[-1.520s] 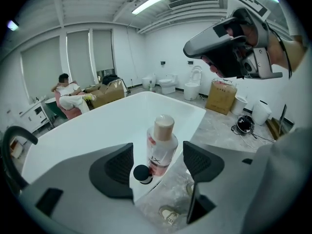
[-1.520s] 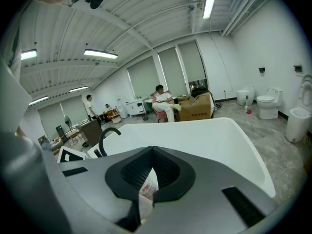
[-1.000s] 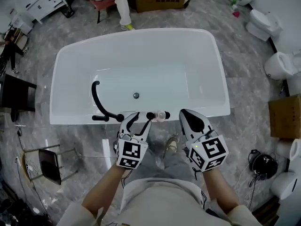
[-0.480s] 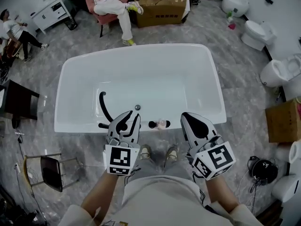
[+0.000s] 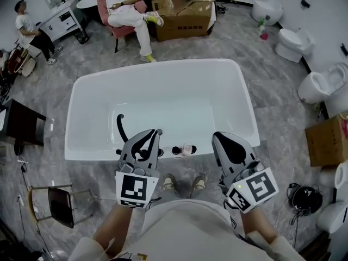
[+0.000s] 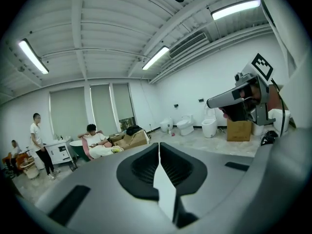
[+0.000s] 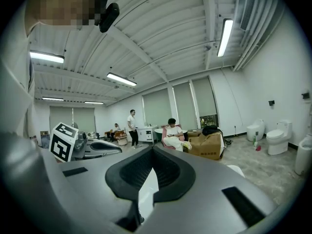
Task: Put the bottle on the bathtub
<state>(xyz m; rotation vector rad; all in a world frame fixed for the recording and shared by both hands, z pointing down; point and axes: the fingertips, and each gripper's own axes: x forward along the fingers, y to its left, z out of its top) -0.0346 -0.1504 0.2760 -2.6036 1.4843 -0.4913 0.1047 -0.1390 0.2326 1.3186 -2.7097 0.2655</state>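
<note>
The white bathtub (image 5: 81, 145) fills the middle of the head view. A small clear pinkish bottle (image 5: 186, 149) with a black cap lies on its side on the tub's near rim, between my two grippers. A black faucet (image 5: 122, 128) curves up from the rim to its left. My left gripper (image 5: 157, 131) is shut and empty, its tip just left of the bottle and apart from it. My right gripper (image 5: 216, 136) is also shut and empty, to the right of the bottle. Both gripper views point up into the room and show only shut jaws, the left gripper (image 6: 159, 144) and the right gripper (image 7: 152, 149).
A person in white (image 5: 128, 10) sits in a chair beyond the tub, beside a large cardboard box (image 5: 182, 16). Another person (image 5: 30, 29) stands at far left. Toilets (image 5: 291, 42) line the right side. A dark table (image 5: 22, 124) and a stool (image 5: 57, 203) stand at left.
Both grippers have drawn back from the tub rim toward my body. The bottle stays lying on the near rim. The head view has tilted so more of the room shows.
</note>
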